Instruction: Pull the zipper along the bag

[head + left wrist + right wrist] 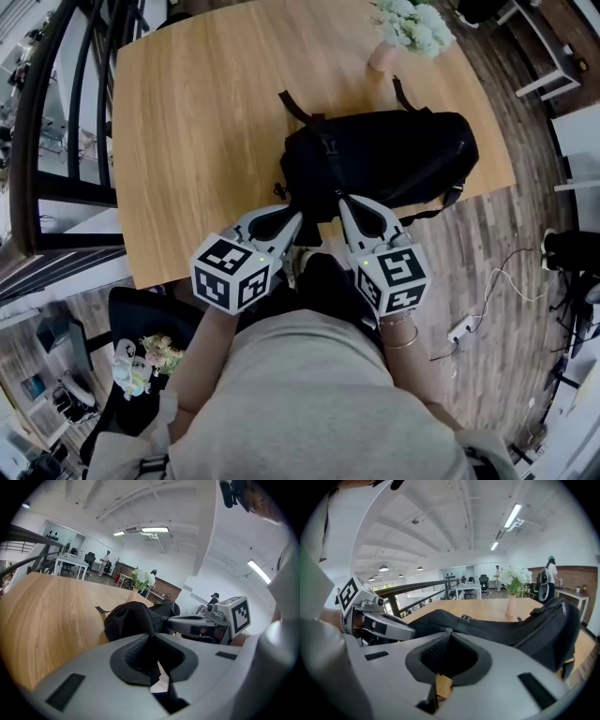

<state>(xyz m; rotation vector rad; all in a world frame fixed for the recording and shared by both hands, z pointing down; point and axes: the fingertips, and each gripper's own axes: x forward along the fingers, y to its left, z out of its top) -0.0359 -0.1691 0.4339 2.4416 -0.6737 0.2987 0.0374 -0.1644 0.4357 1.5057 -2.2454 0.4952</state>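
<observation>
**Both grippers pinched at the bag's near end**

Your left gripper [151, 632] has its jaws closed on a fold of the black bag [394, 155]. Your right gripper [448, 631] is clamped on the small metal zipper pull [449, 629] just beside it. The bag lies along the table's [206, 122] near right edge, with bare wood wide open to its left and a vase [382, 56] of flowers close behind. Your marker cubes [232, 272] carry black-and-white square patterns.
</observation>
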